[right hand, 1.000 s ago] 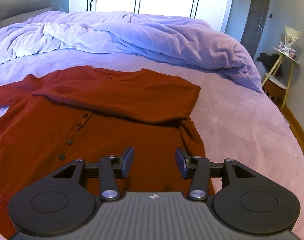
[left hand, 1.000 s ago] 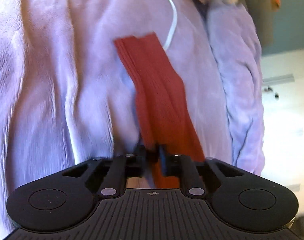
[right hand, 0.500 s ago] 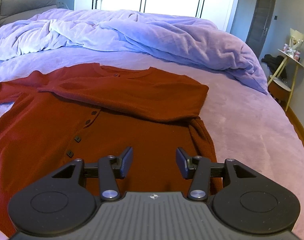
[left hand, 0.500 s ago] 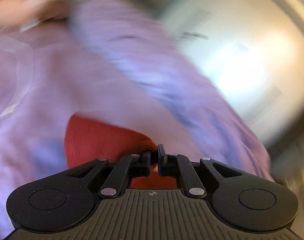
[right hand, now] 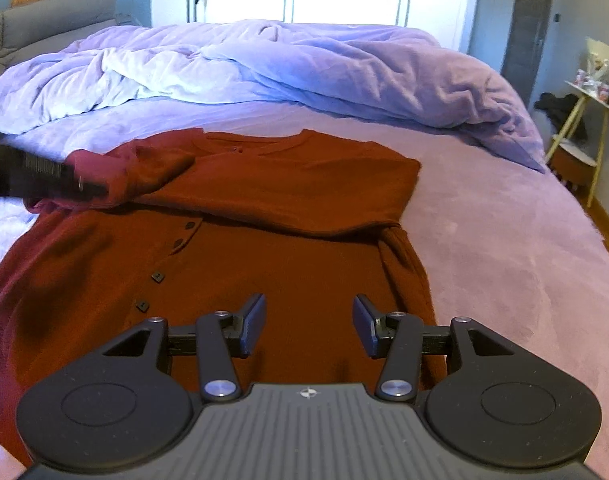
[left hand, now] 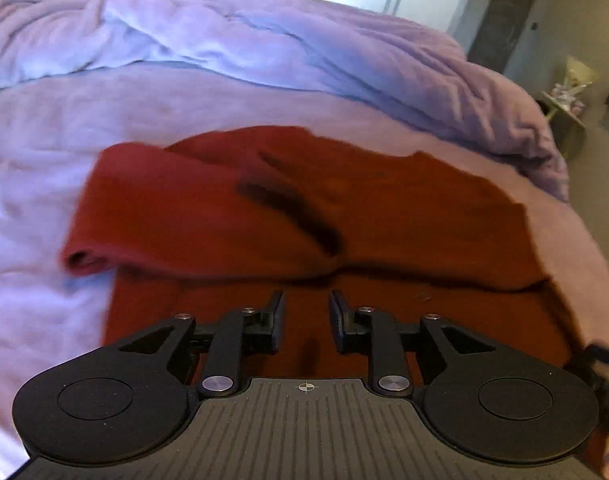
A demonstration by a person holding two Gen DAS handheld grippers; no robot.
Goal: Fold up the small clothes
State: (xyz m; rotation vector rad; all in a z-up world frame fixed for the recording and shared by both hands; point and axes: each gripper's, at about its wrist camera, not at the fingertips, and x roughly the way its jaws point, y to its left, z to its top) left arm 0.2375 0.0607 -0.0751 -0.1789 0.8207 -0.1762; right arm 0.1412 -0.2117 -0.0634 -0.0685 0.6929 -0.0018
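A dark red knitted button-front top (right hand: pixel 264 264) lies spread on a bed covered with a lilac plush sheet (right hand: pixel 504 240). Its right sleeve is folded flat across the chest, and its left sleeve (left hand: pixel 176 208) lies loosely across the upper left part of the garment, the cuff end bulging over the left edge onto the sheet. A row of small dark buttons (right hand: pixel 158 276) runs down the front.

The left gripper (left hand: pixel 306 312) hovers over the lower body of the top, pointing downward. Its fingers (left hand: pixel 274 320) have just been opening and now stand a little apart with nothing between them; the sleeve lies free beyond the tips. In the right wrist view, this gripper shows only as a blurred dark shape at the left edge, close to the bunched sleeve.

The right gripper (right hand: pixel 308 320) hangs above the lower right part of the top, its fingers (right hand: pixel 252 324) spread wide and released, with only red fabric visible below the gap.

A rumpled lilac duvet (right hand: pixel 304 64) is heaped across the far side of the bed. A small round side table with pale legs (right hand: pixel 584 152) stands to the right of the bed.
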